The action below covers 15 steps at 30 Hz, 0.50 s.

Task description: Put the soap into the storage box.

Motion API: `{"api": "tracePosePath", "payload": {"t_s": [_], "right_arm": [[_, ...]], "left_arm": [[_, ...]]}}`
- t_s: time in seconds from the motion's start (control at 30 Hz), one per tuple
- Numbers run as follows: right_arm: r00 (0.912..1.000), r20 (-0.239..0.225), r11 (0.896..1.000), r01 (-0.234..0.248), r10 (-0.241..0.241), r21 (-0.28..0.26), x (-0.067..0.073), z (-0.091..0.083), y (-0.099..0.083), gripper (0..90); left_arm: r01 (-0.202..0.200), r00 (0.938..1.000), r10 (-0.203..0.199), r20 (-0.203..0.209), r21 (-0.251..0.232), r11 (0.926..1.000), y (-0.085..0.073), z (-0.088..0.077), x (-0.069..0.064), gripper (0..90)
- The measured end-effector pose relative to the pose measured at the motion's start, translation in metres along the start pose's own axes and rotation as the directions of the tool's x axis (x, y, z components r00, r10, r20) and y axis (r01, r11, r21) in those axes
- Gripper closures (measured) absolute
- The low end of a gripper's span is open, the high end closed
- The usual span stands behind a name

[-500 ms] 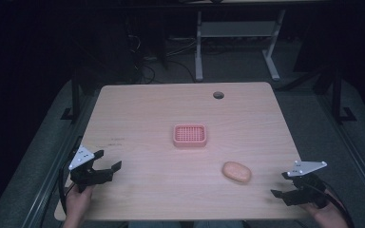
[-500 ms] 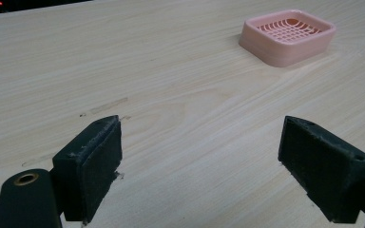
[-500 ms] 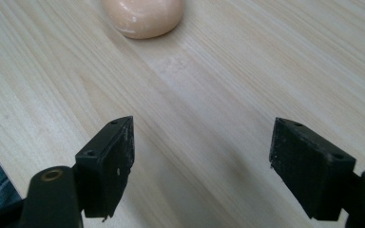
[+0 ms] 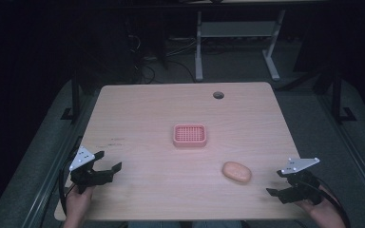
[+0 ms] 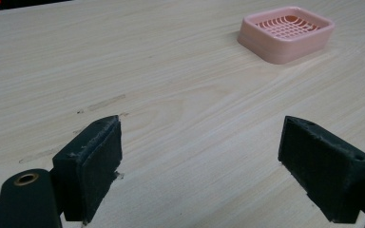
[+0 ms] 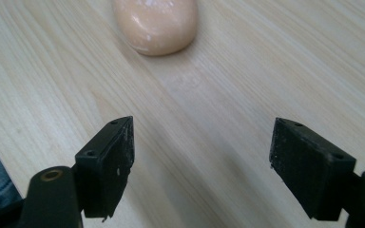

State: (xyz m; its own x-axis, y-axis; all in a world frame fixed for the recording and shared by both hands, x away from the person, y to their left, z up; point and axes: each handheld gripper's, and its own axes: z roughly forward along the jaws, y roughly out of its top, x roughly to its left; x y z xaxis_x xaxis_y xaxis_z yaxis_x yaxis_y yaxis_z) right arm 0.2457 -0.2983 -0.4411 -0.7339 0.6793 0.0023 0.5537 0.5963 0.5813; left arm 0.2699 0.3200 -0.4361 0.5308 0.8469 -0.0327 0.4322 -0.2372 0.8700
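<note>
The step in hand is judged to be the approach to the soap bar point(image 4: 236, 172), which lies on the tabletop point(image 4: 147, 118) at the near right, well apart from the pink soap dish point(image 4: 189, 135) at the middle. The right hand-held gripper point(image 4: 285, 183) is held low just beside the bar, jaws spread wide with nothing between them; in the right gripper view the soap bar point(image 6: 156, 23) is seen straight ahead of the gap. The left hand-held gripper point(image 4: 108, 167) is likewise wide and empty, at the near left edge, aimed toward the soap dish point(image 5: 286, 32).

To be done well, the jaws are best brought level over the bar's middle and closed across its short width, gently, since the surface looks smooth and is probably slippery.

In the high view the bar's long axis is set slightly askew, from upper left to lower right. As an oval, no distinct front end can be told.
</note>
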Motion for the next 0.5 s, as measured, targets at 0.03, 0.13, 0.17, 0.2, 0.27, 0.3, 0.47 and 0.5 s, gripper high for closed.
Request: {"api": "tracePosePath", "payload": {"t_s": [0.03, 0.13, 0.17, 0.2, 0.27, 0.3, 0.47, 0.5], "right_arm": [[1.0000, -0.001, 1.000, 0.005, -0.005, 0.001, 0.001, 0.000, 0.001, 22.7], [0.9999, -0.001, 1.000, 0.017, -0.017, 0.007, 0.003, 0.001, 0.003, 22.8], [0.9998, -0.005, 1.000, 0.020, -0.020, 0.012, 0.004, 0.002, 0.004, 22.8], [0.9998, -0.005, 1.000, 0.020, -0.020, 0.012, 0.004, 0.002, 0.004, 22.8], [0.9997, -0.013, 1.000, 0.021, -0.021, 0.013, 0.004, 0.002, 0.007, 22.8], [0.9997, -0.013, 1.000, 0.021, -0.021, 0.013, 0.004, 0.002, 0.007, 22.8], [0.9990, -0.017, 0.999, 0.042, -0.042, 0.022, 0.006, 0.002, 0.015, 22.7], [0.9988, -0.018, 0.999, 0.045, -0.045, 0.023, 0.006, 0.002, 0.016, 22.7]], "left_arm": [[0.001, 1.0000, -0.001, -0.002, -0.002, 1.0000, 0.000, 0.000, 0.000, 14.3], [0.007, 1.0000, -0.007, -0.005, -0.001, 1.0000, 0.000, 0.000, 0.000, 14.3], [0.007, 1.0000, -0.007, -0.005, 0.001, 1.0000, 0.000, 0.000, 0.001, 14.3], [0.004, 1.0000, -0.004, -0.004, 0.001, 1.0000, 0.000, 0.001, 0.001, 14.3], [0.005, 1.0000, -0.005, -0.005, 0.000, 1.0000, -0.001, 0.001, 0.002, 14.3], [0.005, 1.0000, -0.005, -0.005, 0.000, 1.0000, -0.001, 0.001, 0.002, 14.3], [0.005, 1.0000, -0.005, -0.004, -0.002, 1.0000, -0.001, 0.000, 0.001, 14.3], [0.006, 1.0000, -0.006, -0.005, -0.003, 1.0000, 0.000, 0.000, 0.001, 14.3]]}}
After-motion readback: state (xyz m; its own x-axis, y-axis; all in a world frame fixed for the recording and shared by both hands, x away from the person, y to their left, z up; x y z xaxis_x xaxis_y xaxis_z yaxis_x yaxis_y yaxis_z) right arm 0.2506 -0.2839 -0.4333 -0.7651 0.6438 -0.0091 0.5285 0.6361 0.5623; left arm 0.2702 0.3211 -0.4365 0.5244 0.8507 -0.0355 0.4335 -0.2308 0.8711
